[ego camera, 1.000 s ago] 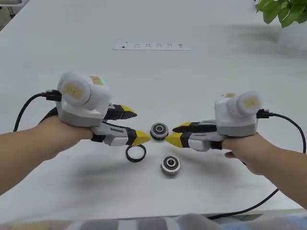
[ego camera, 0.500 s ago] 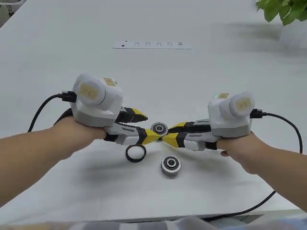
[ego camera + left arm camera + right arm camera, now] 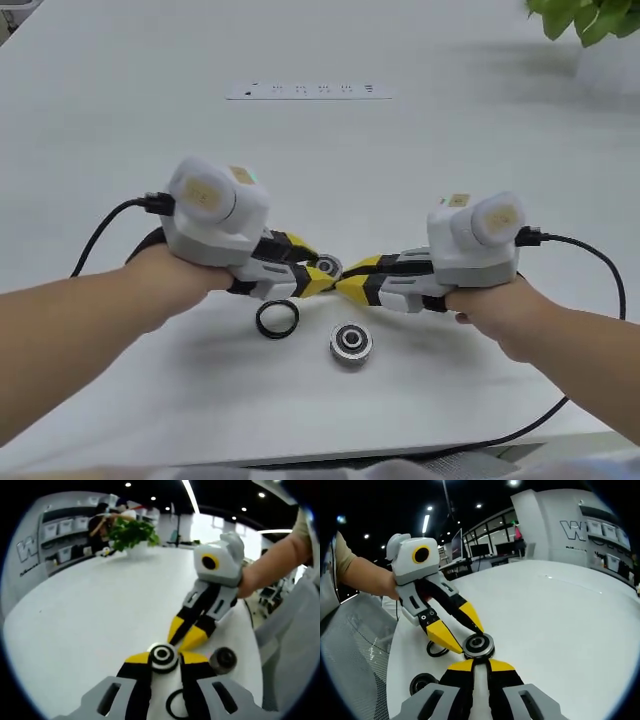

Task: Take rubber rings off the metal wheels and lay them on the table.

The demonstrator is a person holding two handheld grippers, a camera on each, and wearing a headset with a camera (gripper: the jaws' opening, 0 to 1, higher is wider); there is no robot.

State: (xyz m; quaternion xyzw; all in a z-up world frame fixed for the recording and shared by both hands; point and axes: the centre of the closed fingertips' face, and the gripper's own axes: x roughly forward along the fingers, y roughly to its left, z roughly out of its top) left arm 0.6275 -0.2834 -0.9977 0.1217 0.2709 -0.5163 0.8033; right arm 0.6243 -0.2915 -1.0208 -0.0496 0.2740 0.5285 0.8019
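The white table (image 3: 120, 110) carries the work at its near edge. The left gripper (image 3: 312, 266) has its two yellow-tipped jaws closed against a small metal wheel (image 3: 327, 267), one tip on each side of it. In the left gripper view the wheel sits squarely between those tips, touching both. The wheel has a dark band around its rim.

The right gripper (image 3: 348, 284) comes in from 3 o'clock, pointing at the left one, so the two sets of tips nearly meet. Its jaws are drawn almost together, with only a thin gap behind the tips. The tips sit right at the wheel's edge, but I cannot tell whether they pinch the rim.

A loose rubber ring (image 3: 277, 318) lies flat on the table at about 7 o'clock from the held wheel, just beneath the left gripper. A second wheel (image 3: 351, 341) lies at about 5 o'clock, near the ring but not touching it, and it also has a dark rim.

Far off at 12 o'clock is a white power strip (image 3: 307, 91). A leafy plant (image 3: 585, 15) stands at about 1 o'clock. A black cable (image 3: 575, 385) trails from the right gripper.
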